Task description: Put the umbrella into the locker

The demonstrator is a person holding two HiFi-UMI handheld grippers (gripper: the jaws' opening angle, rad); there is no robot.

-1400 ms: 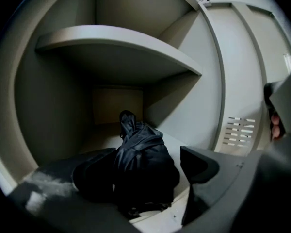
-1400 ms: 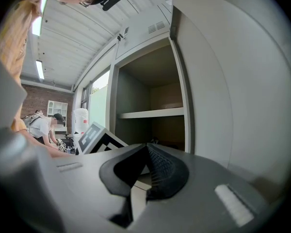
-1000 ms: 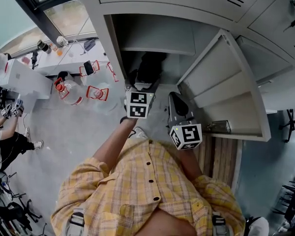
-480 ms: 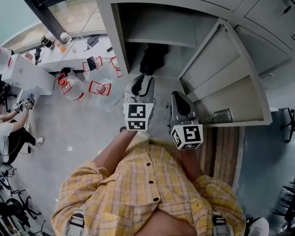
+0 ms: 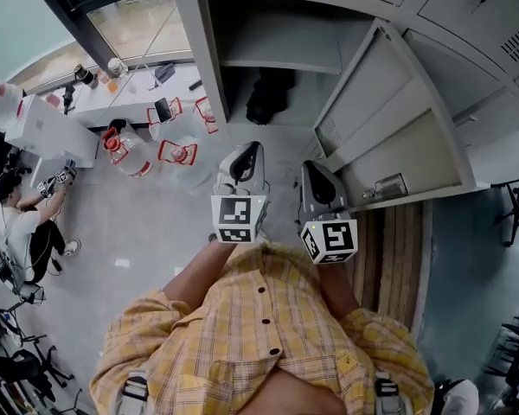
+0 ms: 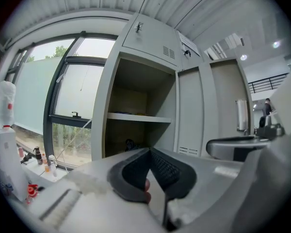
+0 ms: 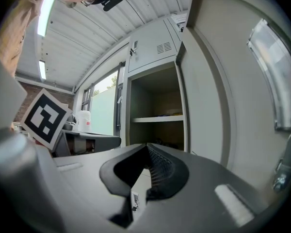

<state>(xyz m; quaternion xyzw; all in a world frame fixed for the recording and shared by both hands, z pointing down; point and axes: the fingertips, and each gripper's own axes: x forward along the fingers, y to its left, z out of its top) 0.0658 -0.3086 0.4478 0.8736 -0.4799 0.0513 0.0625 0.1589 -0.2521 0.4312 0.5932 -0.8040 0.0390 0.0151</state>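
Grey locker room, window off to the left. One locker [image 5: 209,67] stands open, its door [image 5: 389,119] swung right, with one shelf [image 5: 281,57] inside. Below that shelf, at the far end, lies one dark bundle I take for the folded umbrella [image 5: 271,93]. It should be light, soft slippery fabric over a stiff core, so I'd pinch the handle end or mid-body. The left gripper [image 6: 149,152] fingers have just closed on nothing. The right gripper [image 7: 146,147] fingers sit together too, empty.

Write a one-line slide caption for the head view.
Dark umbrella lies inside the open locker; left gripper, fingers just closed on nothing, and shut right gripper face it.
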